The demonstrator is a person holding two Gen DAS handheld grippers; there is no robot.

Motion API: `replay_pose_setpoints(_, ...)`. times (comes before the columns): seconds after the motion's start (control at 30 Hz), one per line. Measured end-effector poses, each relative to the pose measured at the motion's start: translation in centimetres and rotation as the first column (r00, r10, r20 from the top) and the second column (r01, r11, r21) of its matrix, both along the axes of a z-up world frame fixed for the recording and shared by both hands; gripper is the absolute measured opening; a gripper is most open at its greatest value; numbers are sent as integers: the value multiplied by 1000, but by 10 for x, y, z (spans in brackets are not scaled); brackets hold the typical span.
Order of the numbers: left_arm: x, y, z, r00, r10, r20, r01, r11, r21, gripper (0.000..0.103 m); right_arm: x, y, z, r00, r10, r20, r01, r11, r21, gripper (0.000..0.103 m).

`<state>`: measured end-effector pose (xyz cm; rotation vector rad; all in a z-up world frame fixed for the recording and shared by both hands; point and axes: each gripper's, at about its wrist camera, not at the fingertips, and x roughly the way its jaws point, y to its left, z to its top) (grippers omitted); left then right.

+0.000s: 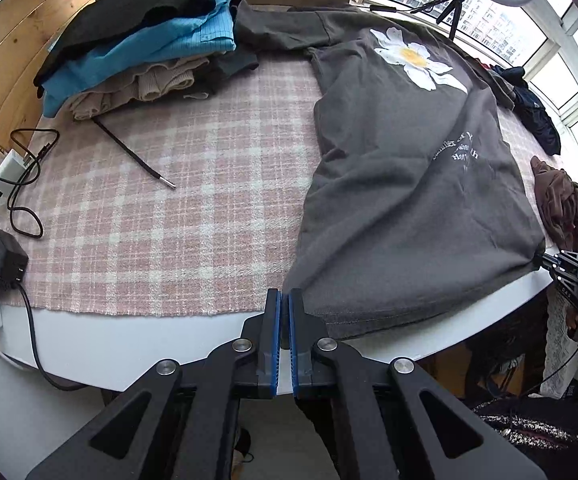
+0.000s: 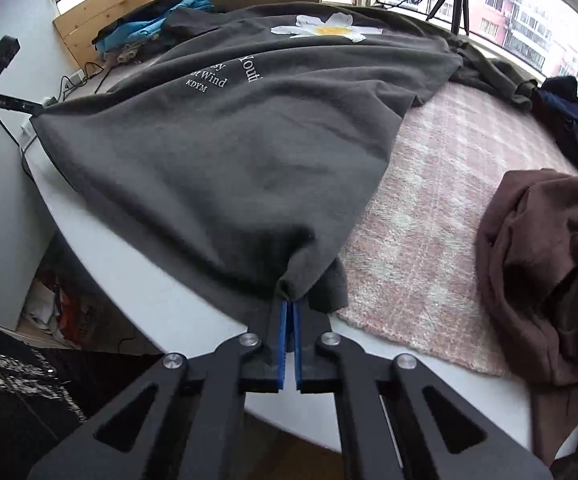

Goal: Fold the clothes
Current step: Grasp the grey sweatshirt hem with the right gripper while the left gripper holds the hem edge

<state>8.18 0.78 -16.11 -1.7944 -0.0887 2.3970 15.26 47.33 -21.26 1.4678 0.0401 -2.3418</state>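
Up close in the left wrist view, the left gripper (image 1: 284,300), its blue ribbed pads almost together, pinches the near hem corner of the soft grey shirt (image 1: 409,184), which lies spread over a pink plaid cloth (image 1: 177,216) on the white table (image 1: 129,344). Its print is a white daisy (image 1: 415,58). Folded clothes (image 1: 141,44) sit stacked at the far left.

From the right wrist view, the right gripper (image 2: 290,306) is clamped on the shirt's (image 2: 225,152) other hem corner, fabric bunching at its tips. A crumpled brown garment (image 2: 545,264) lies beside it.

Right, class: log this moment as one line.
left hand-held gripper: shut on grey T-shirt hem | right hand-held gripper: shut on hem corner
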Motion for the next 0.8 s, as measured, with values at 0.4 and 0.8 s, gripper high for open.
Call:
replay_pose_setpoints(0.4,43,30,-29,992,-99,79,93,993,69,3,47,91,41,956,-220,196,254,951,-174,23)
replay_pose_setpoints(0.8,31,22,-48,988,-76,134,71,997,40,3,44,68,-4,973,-164,160,200,950,-240,27)
